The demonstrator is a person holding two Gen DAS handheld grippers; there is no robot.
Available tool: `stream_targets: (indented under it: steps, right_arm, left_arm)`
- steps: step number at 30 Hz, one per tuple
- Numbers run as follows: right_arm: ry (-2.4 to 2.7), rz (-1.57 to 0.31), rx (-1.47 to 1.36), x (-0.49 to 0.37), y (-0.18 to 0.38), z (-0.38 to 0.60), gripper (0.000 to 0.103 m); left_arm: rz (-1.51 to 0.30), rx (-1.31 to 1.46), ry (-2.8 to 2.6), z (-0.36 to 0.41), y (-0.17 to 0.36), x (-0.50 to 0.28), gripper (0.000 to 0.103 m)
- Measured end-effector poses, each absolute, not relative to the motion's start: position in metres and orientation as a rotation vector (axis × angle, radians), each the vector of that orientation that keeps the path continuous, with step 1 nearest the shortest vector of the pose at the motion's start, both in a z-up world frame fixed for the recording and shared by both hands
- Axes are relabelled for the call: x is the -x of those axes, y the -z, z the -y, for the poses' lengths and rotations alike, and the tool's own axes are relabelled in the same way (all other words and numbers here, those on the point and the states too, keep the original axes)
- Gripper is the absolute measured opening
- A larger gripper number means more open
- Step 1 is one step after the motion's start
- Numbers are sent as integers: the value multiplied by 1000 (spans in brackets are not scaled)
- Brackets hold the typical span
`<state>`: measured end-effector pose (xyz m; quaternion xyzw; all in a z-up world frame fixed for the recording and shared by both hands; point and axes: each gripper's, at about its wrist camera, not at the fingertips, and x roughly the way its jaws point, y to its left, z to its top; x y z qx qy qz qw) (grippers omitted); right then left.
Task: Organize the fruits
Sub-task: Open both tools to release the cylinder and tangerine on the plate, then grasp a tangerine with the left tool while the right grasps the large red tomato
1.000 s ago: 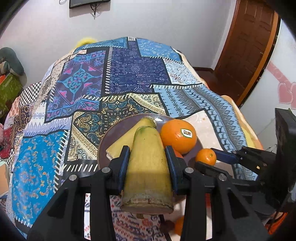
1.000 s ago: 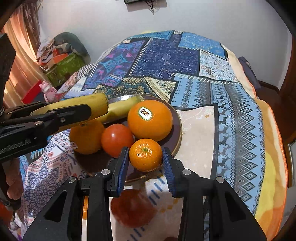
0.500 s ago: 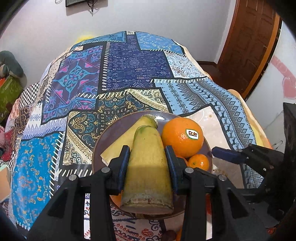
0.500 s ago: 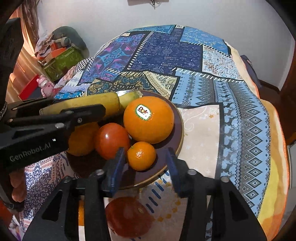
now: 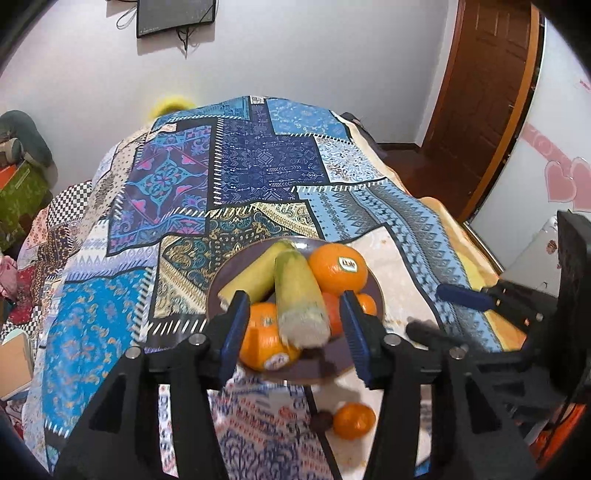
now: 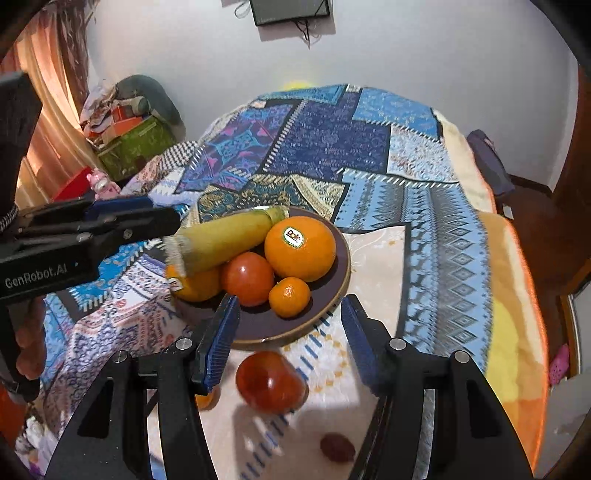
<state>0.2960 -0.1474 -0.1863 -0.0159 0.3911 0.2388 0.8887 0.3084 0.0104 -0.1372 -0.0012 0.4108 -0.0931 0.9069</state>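
Spotting the Loose Red Fruit Nearest the Right Tongs

**Left wrist view.** The left gripper (image 5: 293, 314) stood with its jaws wide apart, grasping nothing. Between them, but beyond the tips, the yellow-green banana (image 5: 295, 291) lay on the dark round plate (image 5: 332, 373). Its long axis ran straight away from the tongs and its cut end faced them. It was propped on other fruit beside the large stickered orange (image 5: 338, 273). A small loose orange (image 5: 352, 421) sat on the cloth below the plate, nearer this camera. The right gripper (image 5: 461, 295) showed at the right edge.

**Right wrist view.** The right gripper (image 6: 290, 310) was also spread, holding nothing. The glossy red round fruit (image 6: 271, 382) lay off the plate on the cloth, centred low between its fingers (no clear long axis). I judged this arm the nearer one, needing mainly to descend. A small dark fruit (image 6: 337, 447) lay closer still.

**Surface and room.** The blue patchwork cloth (image 6: 325, 140) was soft and draped, so round fruit could roll. A brown wooden door (image 5: 480, 92) and a wall screen (image 5: 175, 16) stood behind.
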Motion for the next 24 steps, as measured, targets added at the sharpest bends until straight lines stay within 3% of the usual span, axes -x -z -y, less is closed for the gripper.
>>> stream_targets:
  steps: [24]
  right_arm:
    - [-525,-904,43,-261,226,148,55]
  left_arm:
    - [-1041,81,254,7,211,-221,51]
